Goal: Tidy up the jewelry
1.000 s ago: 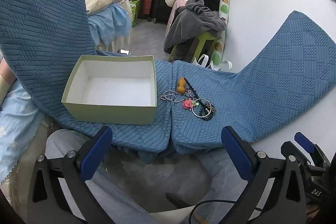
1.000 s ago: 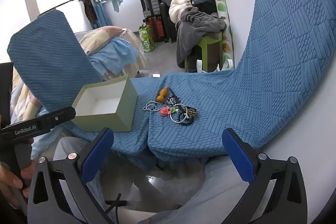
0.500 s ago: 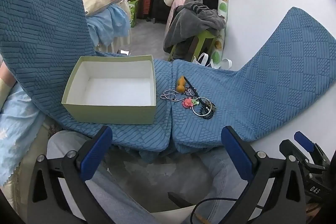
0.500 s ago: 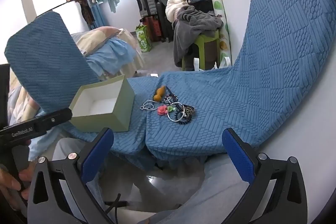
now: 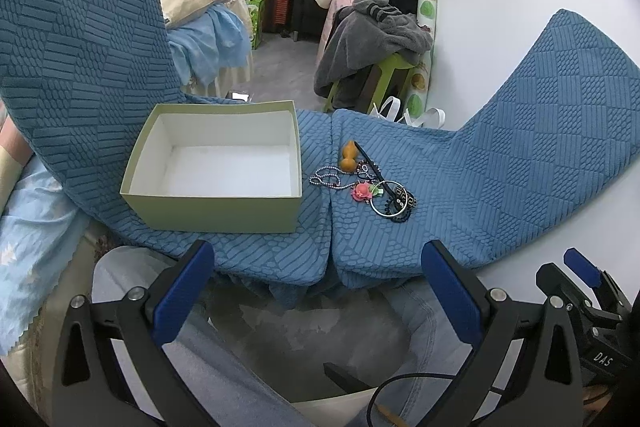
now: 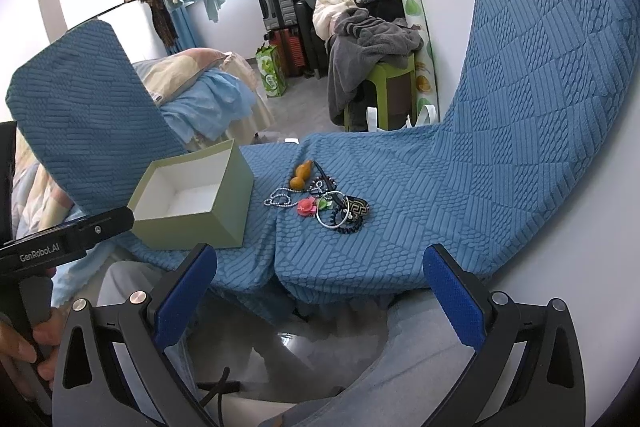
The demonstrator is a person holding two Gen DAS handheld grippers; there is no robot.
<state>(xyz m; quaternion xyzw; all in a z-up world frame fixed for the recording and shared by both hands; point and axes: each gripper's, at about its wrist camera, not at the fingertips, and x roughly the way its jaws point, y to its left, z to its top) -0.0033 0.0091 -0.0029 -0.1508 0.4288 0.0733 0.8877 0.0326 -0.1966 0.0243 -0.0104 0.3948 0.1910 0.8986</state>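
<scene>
Hovering short of the near edge of the blue textured cloth (image 5: 460,187), the left gripper (image 5: 320,291) has its blue-padded jaws spread wide and grips nothing. The right gripper (image 6: 320,291) hangs likewise at the near edge, its jaws spread apart and holding nothing as well.

On the cloth sits a pale green box (image 5: 216,203) with a white inside, open at the top, nothing lying in it. Just to its right, apart from the box wall, lies the jewelry pile (image 5: 364,179): a beaded necklace (image 5: 326,181) nearest the box, an orange gourd-shaped pendant (image 5: 348,157) at the far side, a pink flower piece (image 5: 362,191) with green leaves in the middle, and a silver bangle (image 5: 386,198) that overlaps a dark patterned band (image 5: 405,198) at the right end. A thin dark stick-like piece runs slantwise from beside the pendant toward the bangle; what it is cannot be told.

From the right wrist view the same pile (image 6: 320,199) lies to the right of the box (image 6: 192,211), and the body of the other handheld tool (image 6: 64,247) shows at the left edge, a hand (image 6: 24,351) wrapped around its grip. Behind the cloth stand a green stool (image 6: 384,95) draped with grey clothing, suitcases, and a rack of hanging clothes.
</scene>
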